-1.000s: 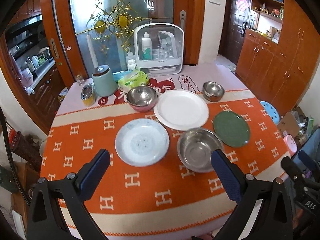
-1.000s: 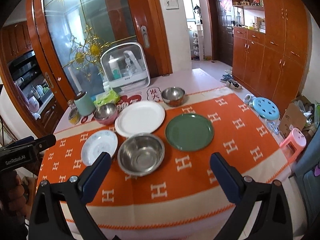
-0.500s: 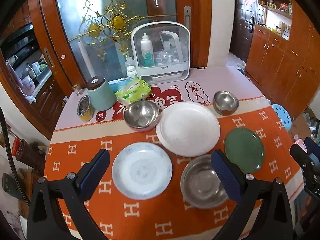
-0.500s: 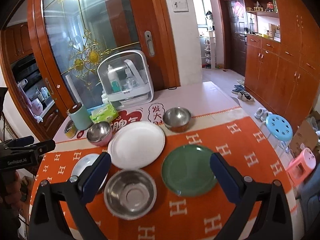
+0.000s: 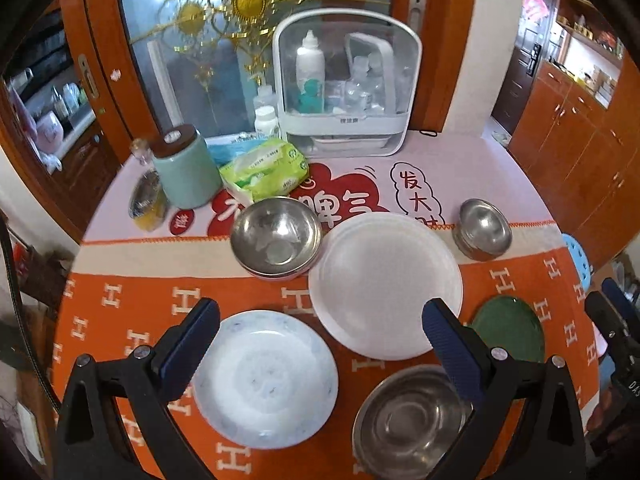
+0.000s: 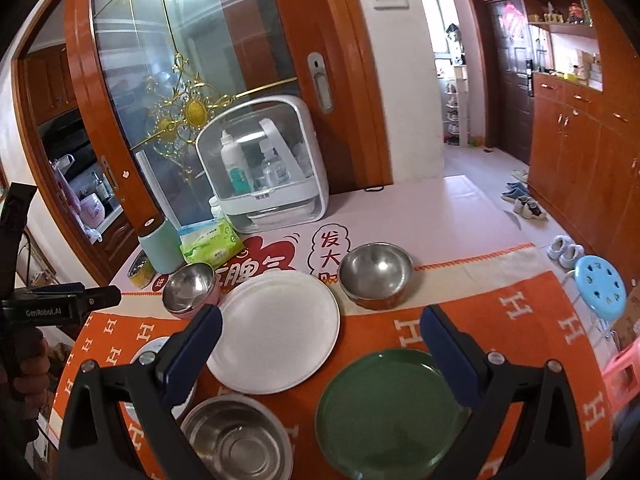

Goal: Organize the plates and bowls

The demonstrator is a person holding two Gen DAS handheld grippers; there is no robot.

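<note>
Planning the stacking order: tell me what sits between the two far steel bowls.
The large round white plate lies between the pink-based steel bowl and the small steel bowl, clearest in the right wrist view.

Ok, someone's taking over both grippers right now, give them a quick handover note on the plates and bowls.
Left gripper: open, empty, above the blue-speckled plate.
Right gripper: open, empty, above the green plate.
On the orange cloth: white plate in the middle, large steel bowl nearest, pink-sided steel bowl behind the white plate's left edge, small steel bowl far right.
Done: nothing stacked; every piece lies apart.
Left: likely stack the three plates and nest the three bowls.
</note>
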